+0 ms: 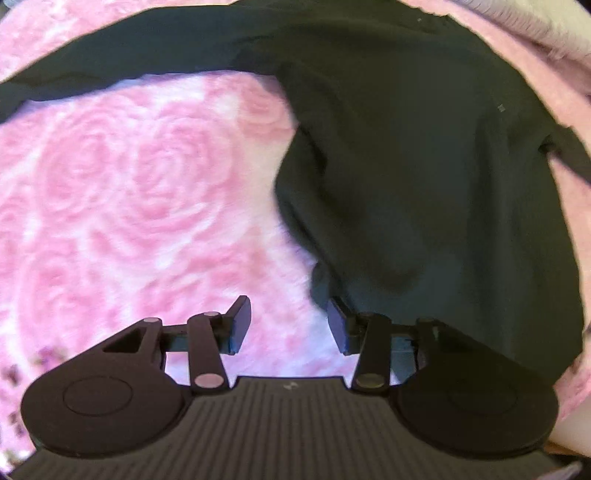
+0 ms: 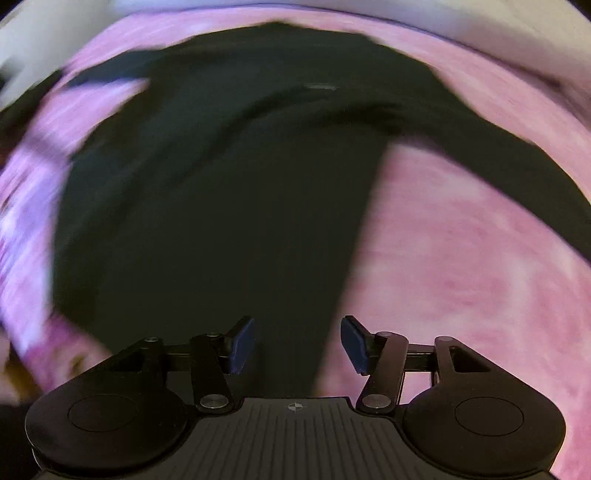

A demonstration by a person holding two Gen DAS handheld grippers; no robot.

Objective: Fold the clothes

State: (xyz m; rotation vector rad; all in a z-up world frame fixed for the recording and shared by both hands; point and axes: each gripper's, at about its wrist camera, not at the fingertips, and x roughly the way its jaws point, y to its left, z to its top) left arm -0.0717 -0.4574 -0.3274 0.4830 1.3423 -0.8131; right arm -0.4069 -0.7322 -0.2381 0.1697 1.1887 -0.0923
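A dark green long-sleeved garment (image 1: 424, 166) lies spread on a pink rose-patterned blanket (image 1: 129, 184). In the left wrist view its body fills the right half and one sleeve runs along the top to the left. My left gripper (image 1: 286, 321) is open above the blanket, right at the garment's left edge, with nothing between its pads. In the blurred right wrist view the garment (image 2: 221, 221) fills the middle and a sleeve reaches to the right. My right gripper (image 2: 297, 343) hangs open over the garment's right edge, its pads apart and free of cloth.
The pink blanket (image 2: 461, 258) surrounds the garment on all sides. A pale surface (image 2: 480, 22) shows beyond the blanket's far edge in the right wrist view. A ribbed pale cloth (image 1: 535, 22) sits at the top right of the left wrist view.
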